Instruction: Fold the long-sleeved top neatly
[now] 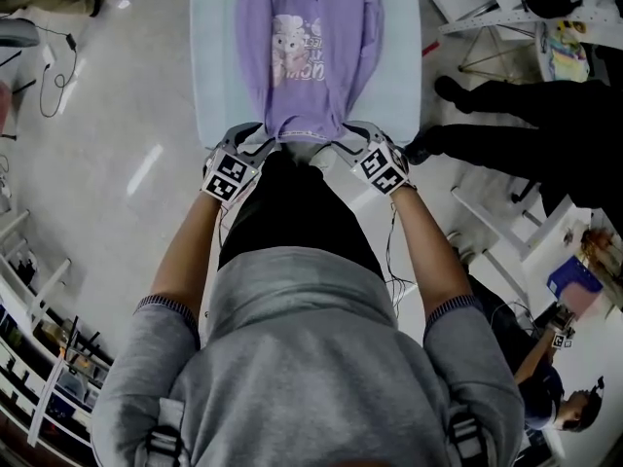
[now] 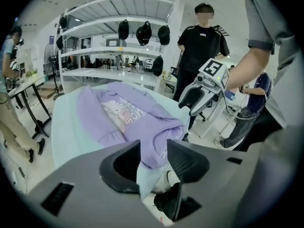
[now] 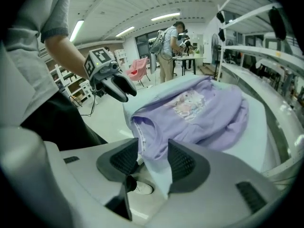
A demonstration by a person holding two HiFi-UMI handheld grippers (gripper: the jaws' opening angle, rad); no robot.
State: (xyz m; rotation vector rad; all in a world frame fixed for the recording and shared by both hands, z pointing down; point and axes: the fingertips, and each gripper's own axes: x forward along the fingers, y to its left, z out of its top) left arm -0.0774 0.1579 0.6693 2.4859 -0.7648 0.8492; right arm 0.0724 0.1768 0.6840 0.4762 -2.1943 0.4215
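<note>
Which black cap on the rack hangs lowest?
The lone cap under the rack's second shelf, near its right post; the other caps hang higher.

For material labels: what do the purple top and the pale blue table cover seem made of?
Purple top: soft matte knit, probably cotton jersey; it drapes and rumples. Table cover: thin, smooth matte sheet hanging limp; cloth or plastic unclear.

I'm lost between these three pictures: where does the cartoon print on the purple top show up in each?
Head view: the pale cartoon print on the purple long-sleeved fabric top lies top centre.
Left gripper view: print left of centre, mid-height.
Right gripper view: print right of centre, mid-height.
Shared landmark: the light blue table cover beneath the top.
</note>
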